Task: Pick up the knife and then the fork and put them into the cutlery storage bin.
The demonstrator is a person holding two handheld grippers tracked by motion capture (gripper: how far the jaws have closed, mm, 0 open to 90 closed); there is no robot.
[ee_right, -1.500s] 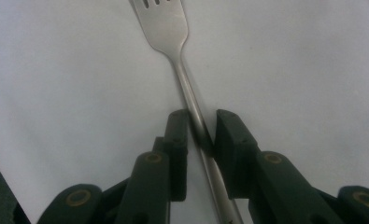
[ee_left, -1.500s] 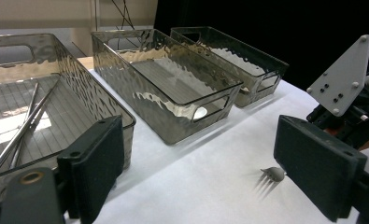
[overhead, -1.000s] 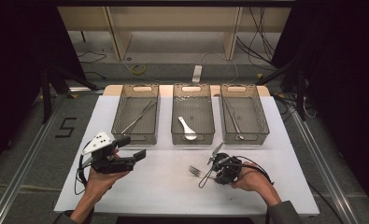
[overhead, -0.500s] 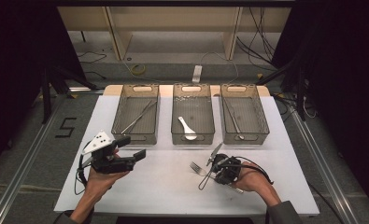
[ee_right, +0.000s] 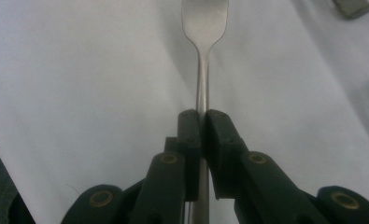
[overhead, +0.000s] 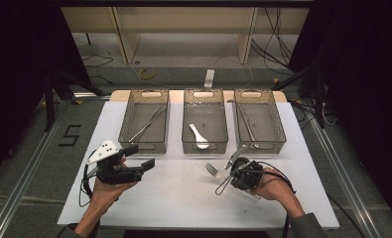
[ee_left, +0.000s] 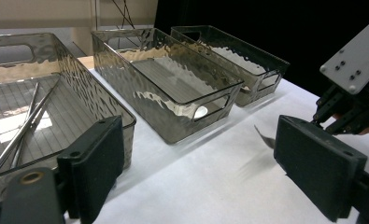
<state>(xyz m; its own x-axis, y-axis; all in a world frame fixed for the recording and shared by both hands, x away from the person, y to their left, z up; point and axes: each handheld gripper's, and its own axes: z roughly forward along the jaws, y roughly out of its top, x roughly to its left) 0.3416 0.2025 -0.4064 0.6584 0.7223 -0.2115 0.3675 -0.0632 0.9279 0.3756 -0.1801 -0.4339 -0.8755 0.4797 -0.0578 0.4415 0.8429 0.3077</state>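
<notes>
A metal fork [overhead: 212, 169] lies on the white table top, tines toward the bins. My right gripper [overhead: 230, 180] is low over it at the front right. In the right gripper view the jaws [ee_right: 201, 116] have just been closing and now pinch the fork's handle [ee_right: 202, 88], with the fork head [ee_right: 204, 23] ahead of them. My left gripper [overhead: 143, 156] is held above the table at the front left, open, with nothing between its pads [ee_left: 205, 161]. It faces the fork tip [ee_left: 265, 137] and the other gripper [ee_left: 355, 93].
Three clear grey bins stand in a row at the back. The left bin [overhead: 125, 116] holds long thin metal utensils, the middle bin [overhead: 185, 119] a white spoon [overhead: 199, 136], and the right bin [overhead: 279, 121] one metal utensil. The white top [overhead: 173, 203] ends near my forearms.
The right hand has shifted very slightly at the fork. The left hand and its gripper have kept still.
</notes>
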